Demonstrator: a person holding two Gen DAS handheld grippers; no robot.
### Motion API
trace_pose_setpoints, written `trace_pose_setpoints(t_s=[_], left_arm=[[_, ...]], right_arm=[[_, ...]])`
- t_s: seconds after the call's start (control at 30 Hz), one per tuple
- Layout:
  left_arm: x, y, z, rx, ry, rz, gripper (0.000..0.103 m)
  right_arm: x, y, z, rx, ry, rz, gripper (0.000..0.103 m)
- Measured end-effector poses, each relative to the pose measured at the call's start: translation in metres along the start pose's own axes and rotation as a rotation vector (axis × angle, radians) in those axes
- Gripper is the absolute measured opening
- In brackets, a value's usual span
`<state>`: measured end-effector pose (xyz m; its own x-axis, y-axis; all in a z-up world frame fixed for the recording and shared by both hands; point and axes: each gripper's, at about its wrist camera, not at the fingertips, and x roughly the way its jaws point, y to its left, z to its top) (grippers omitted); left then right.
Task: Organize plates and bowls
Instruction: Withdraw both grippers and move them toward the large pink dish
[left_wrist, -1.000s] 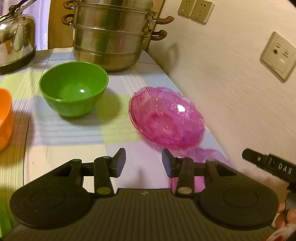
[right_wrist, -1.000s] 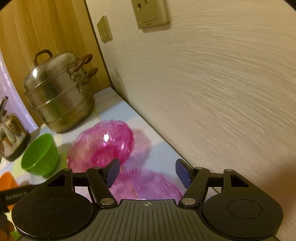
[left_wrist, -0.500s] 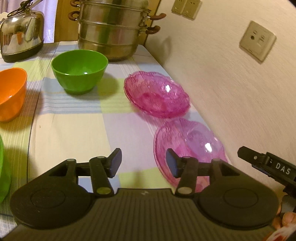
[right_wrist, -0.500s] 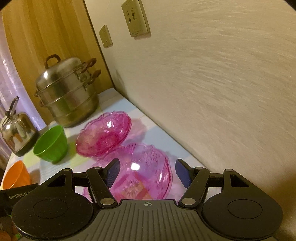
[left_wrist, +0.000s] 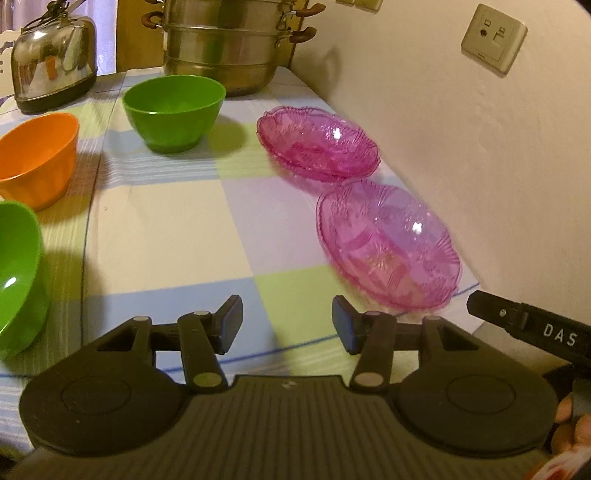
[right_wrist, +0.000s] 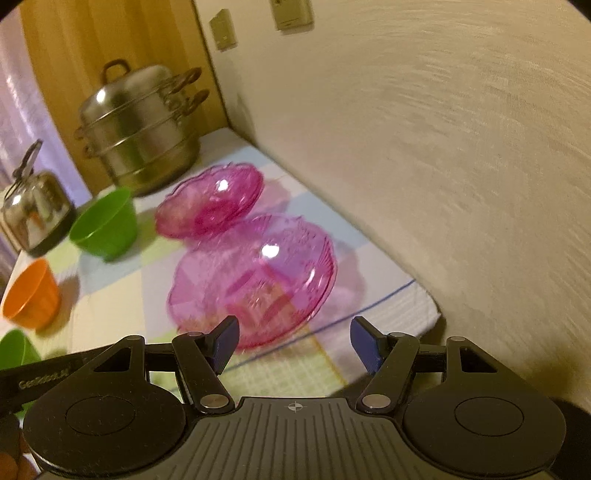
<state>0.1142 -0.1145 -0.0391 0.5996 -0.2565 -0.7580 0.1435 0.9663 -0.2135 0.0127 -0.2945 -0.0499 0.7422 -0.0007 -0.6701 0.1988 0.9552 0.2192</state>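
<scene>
Two pink glass dishes lie along the wall side of the table: a near one (left_wrist: 388, 245) (right_wrist: 255, 277) and a far one (left_wrist: 318, 143) (right_wrist: 210, 206). A green bowl (left_wrist: 173, 110) (right_wrist: 105, 225) stands behind them, an orange bowl (left_wrist: 37, 158) (right_wrist: 31, 295) to the left, and a second green bowl (left_wrist: 18, 273) (right_wrist: 16, 349) at the near left. My left gripper (left_wrist: 287, 324) is open and empty above the near table edge. My right gripper (right_wrist: 293, 341) is open and empty, just in front of the near pink dish.
A steel steamer pot (left_wrist: 236, 44) (right_wrist: 140, 133) and a kettle (left_wrist: 51, 62) (right_wrist: 33, 206) stand at the back. The wall (left_wrist: 480, 147) with sockets runs close along the right. The checked tablecloth (left_wrist: 177, 229) ends at the near edge.
Both grippers have pulled back toward the near table edge, so both pink dishes and more bowls have come into view. Both stay open and empty.
</scene>
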Motion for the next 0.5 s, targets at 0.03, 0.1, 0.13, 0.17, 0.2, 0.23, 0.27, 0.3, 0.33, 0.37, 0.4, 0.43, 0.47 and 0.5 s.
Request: trace_pose_setpoints(t_s=[0.03, 0.1, 0.13, 0.17, 0.2, 0.23, 0.27, 0.3, 0.33, 0.37, 0.4, 0.43, 0.47, 0.5], left_arm=[[-0.002, 0.001, -0.002, 0.001, 0.001, 0.003, 0.051], [-0.005, 0.004, -0.007, -0.004, 0.002, 0.017, 0.052], [-0.006, 0.006, -0.008, -0.009, 0.002, 0.023, 0.052], [-0.008, 0.008, -0.009, -0.014, 0.000, 0.025, 0.052], [-0.010, 0.009, -0.009, -0.017, -0.002, 0.028, 0.052], [-0.011, 0.011, -0.008, -0.021, -0.005, 0.032, 0.052], [-0.012, 0.013, -0.008, -0.023, -0.009, 0.036, 0.052], [-0.013, 0.014, -0.007, -0.025, -0.012, 0.037, 0.052], [-0.014, 0.015, -0.007, -0.030, -0.014, 0.039, 0.053], [-0.015, 0.016, -0.006, -0.034, -0.018, 0.039, 0.053], [-0.016, 0.017, -0.006, -0.036, -0.020, 0.040, 0.053], [-0.016, 0.017, -0.005, -0.038, -0.023, 0.041, 0.053], [-0.016, 0.018, -0.005, -0.040, -0.023, 0.040, 0.053], [-0.015, 0.018, -0.005, -0.042, -0.023, 0.039, 0.053]], right_arm=[[-0.001, 0.001, -0.002, -0.005, 0.004, 0.004, 0.067], [0.001, 0.003, -0.006, -0.009, 0.018, 0.007, 0.067], [0.001, 0.004, -0.007, -0.011, 0.020, 0.008, 0.067], [0.001, 0.005, -0.007, -0.014, 0.021, 0.011, 0.067], [0.002, 0.007, -0.007, -0.020, 0.021, 0.014, 0.067], [0.003, 0.009, -0.007, -0.026, 0.020, 0.013, 0.067], [0.004, 0.010, -0.007, -0.031, 0.022, 0.011, 0.067], [0.005, 0.011, -0.008, -0.035, 0.025, 0.009, 0.067], [0.005, 0.012, -0.008, -0.039, 0.025, 0.010, 0.067], [0.006, 0.013, -0.008, -0.043, 0.026, 0.010, 0.067], [0.006, 0.014, -0.009, -0.046, 0.026, 0.008, 0.067], [0.007, 0.014, -0.010, -0.047, 0.028, 0.006, 0.067], [0.007, 0.014, -0.010, -0.047, 0.030, 0.006, 0.067], [0.008, 0.013, -0.010, -0.045, 0.031, 0.007, 0.067]])
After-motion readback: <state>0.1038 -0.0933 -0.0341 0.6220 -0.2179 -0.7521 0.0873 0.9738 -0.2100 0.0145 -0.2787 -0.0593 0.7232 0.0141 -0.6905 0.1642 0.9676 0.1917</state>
